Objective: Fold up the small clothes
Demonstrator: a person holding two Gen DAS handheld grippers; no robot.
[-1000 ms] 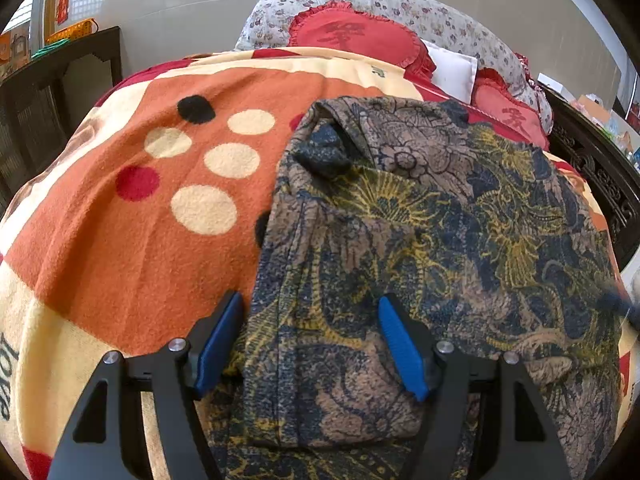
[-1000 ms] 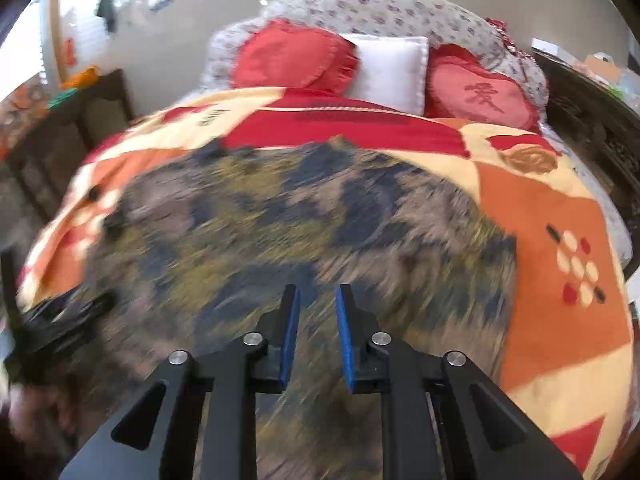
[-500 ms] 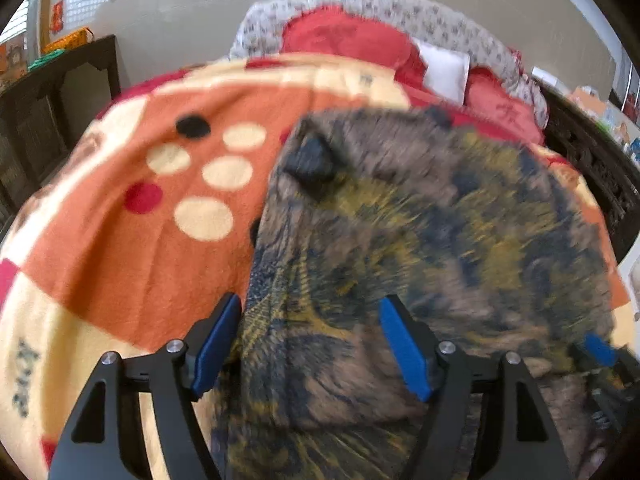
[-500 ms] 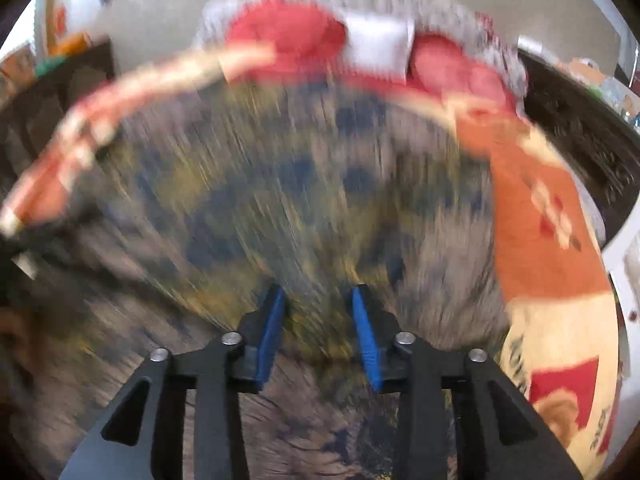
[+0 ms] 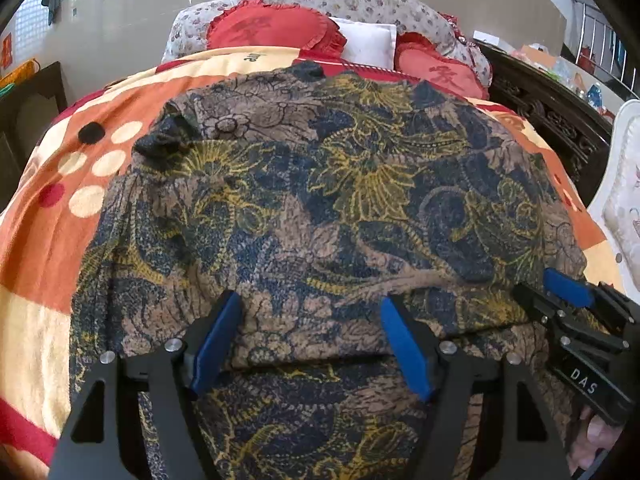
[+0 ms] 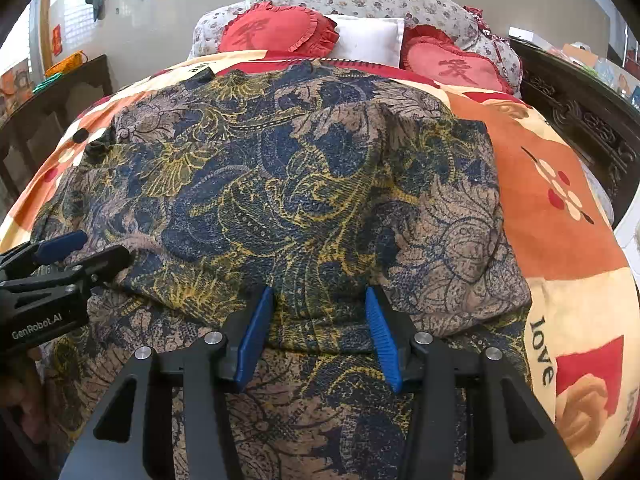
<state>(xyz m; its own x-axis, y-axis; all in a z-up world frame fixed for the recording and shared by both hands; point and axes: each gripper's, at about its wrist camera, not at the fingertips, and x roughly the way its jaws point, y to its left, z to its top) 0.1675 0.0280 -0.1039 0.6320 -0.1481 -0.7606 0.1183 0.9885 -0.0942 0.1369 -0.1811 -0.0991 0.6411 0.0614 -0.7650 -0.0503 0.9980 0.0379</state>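
Floral brown-navy garment point(image 5: 320, 208), folded (seemingly doubled), on blanket point(image 5: 44, 240)

You get bright, even daylight and sharp focus in both views — only fisheye bending and dark vignetted corners.

A: The garment point(image 6: 304, 184) looks like thin, matt printed cloth; the blanket point(image 6: 560, 216) under it is fuzzy fleece.

B: The far bed frame point(image 6: 592, 120) is dark, carved, glossy wood.

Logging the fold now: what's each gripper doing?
Left gripper: open, holding nothing, over the patterned garment.
Right gripper: open, holding nothing.
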